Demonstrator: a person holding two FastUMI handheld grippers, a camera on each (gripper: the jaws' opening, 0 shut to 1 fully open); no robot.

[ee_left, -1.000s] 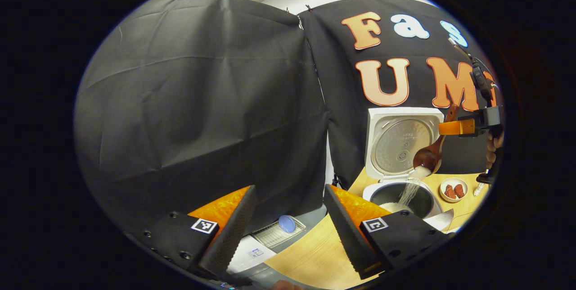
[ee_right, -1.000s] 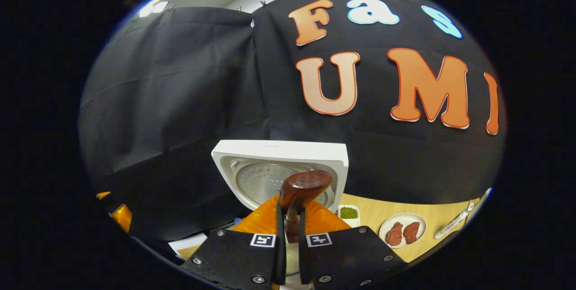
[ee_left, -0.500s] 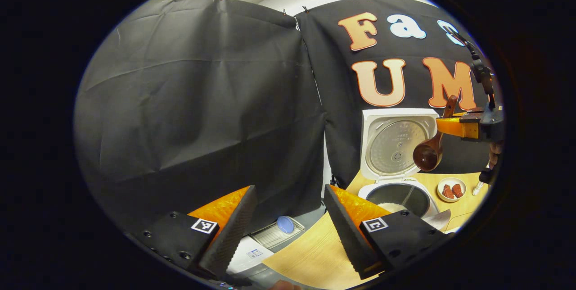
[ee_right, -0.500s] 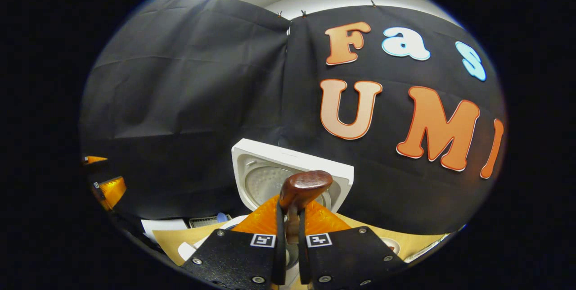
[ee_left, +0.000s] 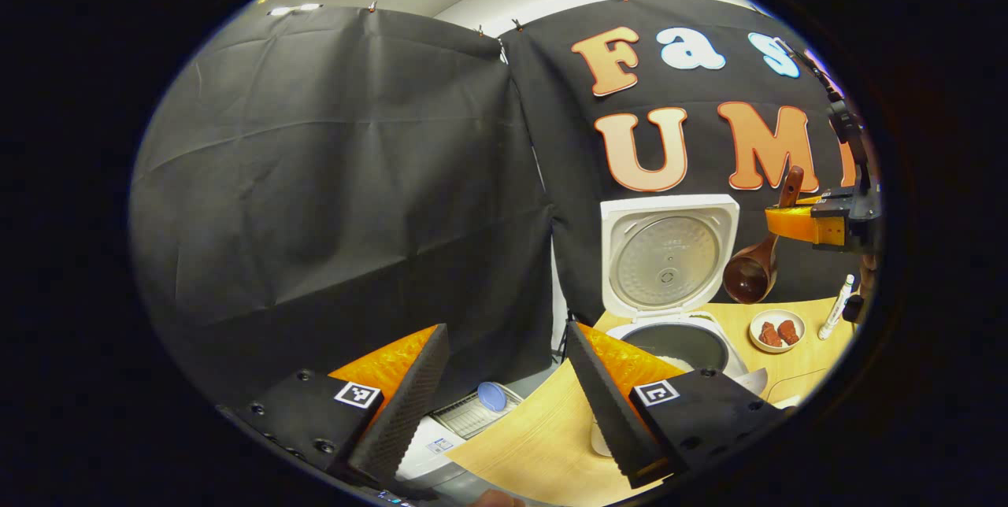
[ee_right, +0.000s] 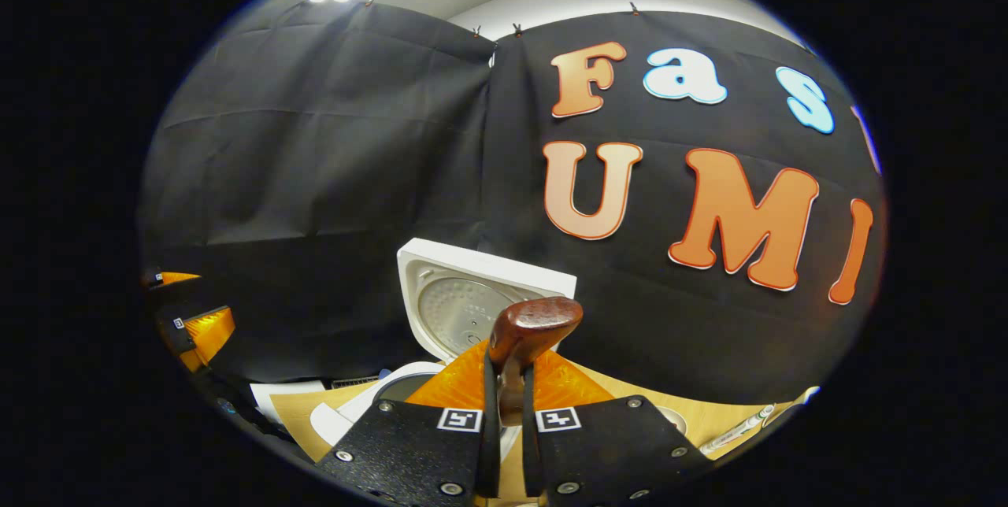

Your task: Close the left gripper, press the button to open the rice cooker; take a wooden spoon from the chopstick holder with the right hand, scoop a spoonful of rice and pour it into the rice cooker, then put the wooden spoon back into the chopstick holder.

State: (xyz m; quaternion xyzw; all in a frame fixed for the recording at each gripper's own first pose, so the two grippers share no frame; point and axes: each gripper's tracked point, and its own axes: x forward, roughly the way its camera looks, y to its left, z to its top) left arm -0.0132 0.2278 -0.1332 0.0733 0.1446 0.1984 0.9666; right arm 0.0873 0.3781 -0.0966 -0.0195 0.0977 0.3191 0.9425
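The white rice cooker (ee_left: 669, 330) stands on the wooden table with its lid (ee_left: 668, 253) raised; rice lies in the dark pot. Right of the lid, a dark wooden spoon (ee_left: 750, 275) hangs bowl-down, empty, held by the right gripper (ee_left: 791, 221) at the far right. In the right gripper view, my right gripper (ee_right: 505, 401) is shut on the wooden spoon (ee_right: 529, 326), with the cooker lid (ee_right: 465, 306) behind it. My left gripper (ee_left: 504, 393) is open low in the left gripper view, nothing between its fingers, left of the cooker.
A small white dish with two red pieces (ee_left: 776, 331) and a white tube (ee_left: 835, 306) sit right of the cooker. A scale-like device with a blue lid (ee_left: 488, 401) lies at the table's left end. The other gripper (ee_right: 193, 330) is at the left of the right gripper view.
Rice was pouring from the spoon into the pot a second ago; the spoon is now empty and has lifted and shifted right of the lid. The left gripper stayed open, drifting slightly.
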